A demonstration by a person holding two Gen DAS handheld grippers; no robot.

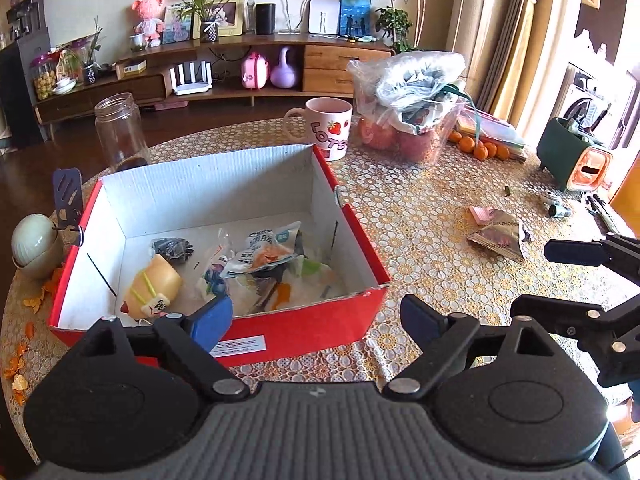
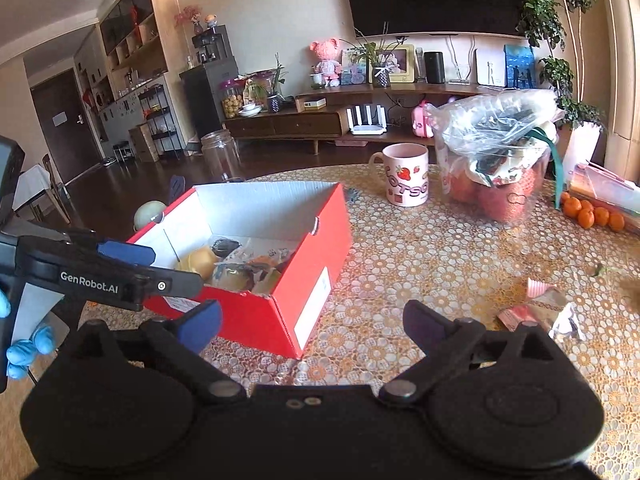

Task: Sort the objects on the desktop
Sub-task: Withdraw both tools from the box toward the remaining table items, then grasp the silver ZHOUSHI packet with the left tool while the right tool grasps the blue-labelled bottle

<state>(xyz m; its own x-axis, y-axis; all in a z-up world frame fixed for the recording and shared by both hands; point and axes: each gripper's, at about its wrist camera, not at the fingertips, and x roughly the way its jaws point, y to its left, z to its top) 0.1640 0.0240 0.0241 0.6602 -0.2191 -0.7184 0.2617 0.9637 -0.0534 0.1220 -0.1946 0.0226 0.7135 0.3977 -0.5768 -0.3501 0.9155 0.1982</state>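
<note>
A red cardboard box (image 1: 304, 330) with a white corrugated inside stands open on the round table, which wears a gold and white flower-patterned cloth (image 1: 420, 216). Inside the box lie several sorted things: a yellow squishy toy with a printed label (image 1: 154, 286) toward the near left corner, a dark crumpled item (image 1: 172, 249) behind it, and a heap of clear and printed snack wrappers (image 1: 264, 256) across the middle. On the bare cloth to the right of the box, well apart from it, lie a crumpled silver foil packet (image 1: 498, 238) and a small pink pleated paper cup (image 1: 482, 214) touching its far edge.

The left gripper (image 1: 320, 318) hangs over the near wall of the box, its 2 blue-padded fingers spread wide with nothing between them; the left pad overlaps the box's inner edge in view. The right gripper (image 2: 316, 324) stands before the near corner of the box, its fingers equally wide and empty. The left wrist view catches the right gripper's black fingers at its right edge.

Behind the box stand a pink strawberry-printed mug (image 1: 326, 128), a clear glass jar (image 1: 120, 132) and a clear plastic bag of red apples (image 1: 408, 120), with small oranges (image 1: 478, 148) beside it.
</note>
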